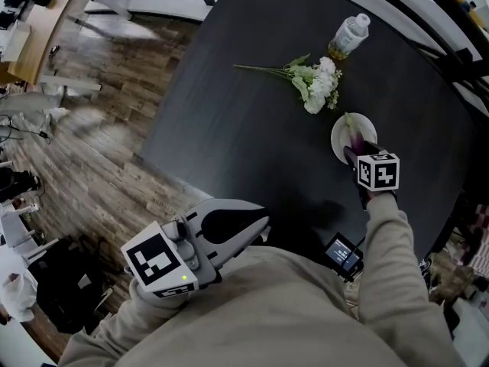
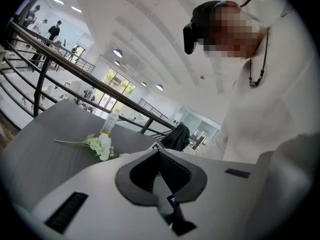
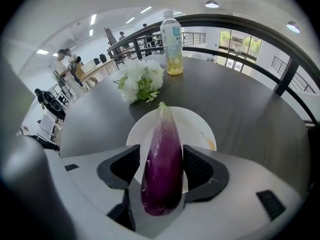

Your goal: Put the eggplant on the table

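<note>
eggplant [image 3: 162, 179]: purple, fading pale toward a green stem tip; lying lengthwise on the white plate [image 3: 200, 126], stem end pointing away toward the flowers; not on the bare bench [image 3: 250, 114].
right gripper [image 3: 161, 154]: tipped steeply down over the plate, straddling the thick end of the eggplant; marker cube [image 1: 378, 171] facing up in the head view.
right fingers [image 3: 200, 166]: spread wide with the eggplant between them; a sliver of plate visible between one pad and the purple skin, the other pad just beside the skin; no squeeze on the eggplant.
left gripper [image 2: 159, 153]: held back close to the person's torso, near the closest edge of the bench, well apart from the plate.
left fingers [image 2: 175, 171]: tips brought together, nothing between them, only a hollow gap behind the tips.
white plate: round, resting flat on the bench; small orange smear near one side of its rim.
flowers [image 3: 141, 79]: white bunch with green leaves, lying on the bench just beyond the plate, long stem trailing off to the side in the head view.
bottle [image 3: 173, 41]: clear plastic, upright, white cap, a little yellowish liquid at the bottom; beyond the flowers.
bench: dark, matte, rounded outline.
floor [image 1: 99, 151]: wood planks, beside the bench.
railing [image 3: 280, 39]: dark bars curving behind the bench.
</note>
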Motion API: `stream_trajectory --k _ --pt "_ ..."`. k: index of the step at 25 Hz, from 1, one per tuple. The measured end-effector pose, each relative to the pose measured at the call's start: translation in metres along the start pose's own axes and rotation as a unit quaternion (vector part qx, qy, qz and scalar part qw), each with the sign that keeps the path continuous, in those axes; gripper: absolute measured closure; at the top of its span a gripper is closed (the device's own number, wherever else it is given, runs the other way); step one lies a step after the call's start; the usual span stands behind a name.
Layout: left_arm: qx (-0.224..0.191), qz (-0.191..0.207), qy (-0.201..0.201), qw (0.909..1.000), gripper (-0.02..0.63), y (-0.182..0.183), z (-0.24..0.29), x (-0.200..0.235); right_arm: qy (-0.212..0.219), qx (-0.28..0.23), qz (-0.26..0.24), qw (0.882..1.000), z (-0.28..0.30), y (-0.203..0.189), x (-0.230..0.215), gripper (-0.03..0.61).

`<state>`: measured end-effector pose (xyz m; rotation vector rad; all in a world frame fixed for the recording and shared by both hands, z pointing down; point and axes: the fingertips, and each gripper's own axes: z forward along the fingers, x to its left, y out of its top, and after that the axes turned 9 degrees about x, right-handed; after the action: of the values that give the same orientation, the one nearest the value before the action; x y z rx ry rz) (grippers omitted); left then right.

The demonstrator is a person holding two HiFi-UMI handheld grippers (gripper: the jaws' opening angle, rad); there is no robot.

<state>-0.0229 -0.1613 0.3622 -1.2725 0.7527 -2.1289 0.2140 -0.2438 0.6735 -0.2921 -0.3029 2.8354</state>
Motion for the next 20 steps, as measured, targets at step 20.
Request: stream_trajectory --k 20 --pt "-0.001 0.066 -0.038 0.9971 0.609 0.017 -0.011 -0.009 -0.062 -0.077 0.032 0.995 -0.082 0.005 -0.012 0.318"
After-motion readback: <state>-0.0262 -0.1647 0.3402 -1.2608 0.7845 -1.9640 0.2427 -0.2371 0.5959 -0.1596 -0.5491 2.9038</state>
